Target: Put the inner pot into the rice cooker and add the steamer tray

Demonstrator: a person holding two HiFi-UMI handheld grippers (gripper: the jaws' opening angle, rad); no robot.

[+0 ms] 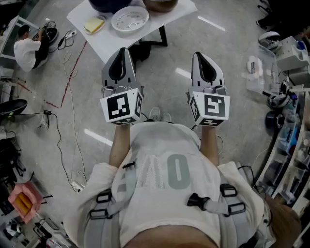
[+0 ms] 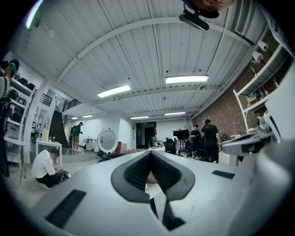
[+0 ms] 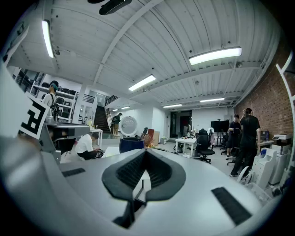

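A pale grey polished floor point(image 1: 193, 97) fills most of the head view. Both grippers are held over it.

A white table point(image 1: 104, 46) stands ahead of the gripper tips and well apart from them. It sits more in front of the left gripper than the right. Out past the left gripper's outer side, a person in a white top point(image 1: 26, 48) crouches on the floor among loose cables.

The left gripper point(image 1: 122, 50) and right gripper point(image 1: 199, 54) are held level and side by side with a gap between them, just in front of the wearer's chest. Each carries a cube with square black-and-white markers. The left gripper view shows the left gripper point(image 2: 150, 154) with its dark ribbed pads pressed together and nothing between them. The right gripper point(image 3: 144, 154) is the same in its own view: jaws closed and empty.

All of the task's things are on the table, and neither gripper touches any of them.

- The dark blue rice cooker point(image 1: 109, 5) is at the table's far edge, straight ahead of the left gripper and cut off by the frame. It also shows ahead in the right gripper view point(image 3: 131, 144).
- The brown inner pot point(image 1: 160, 4) is just beside the cooker, ahead of the gap between the two grippers. Only its near rim shows.
- The white steamer tray point(image 1: 130, 19) is a round dish pierced with holes. It lies flat on the table, nearer the grippers than the cooker and pot, ahead of the left gripper's tip.
- A small yellow sponge point(image 1: 94, 25) lies just beside the tray, on its outer side, ahead and to the left of the left gripper.
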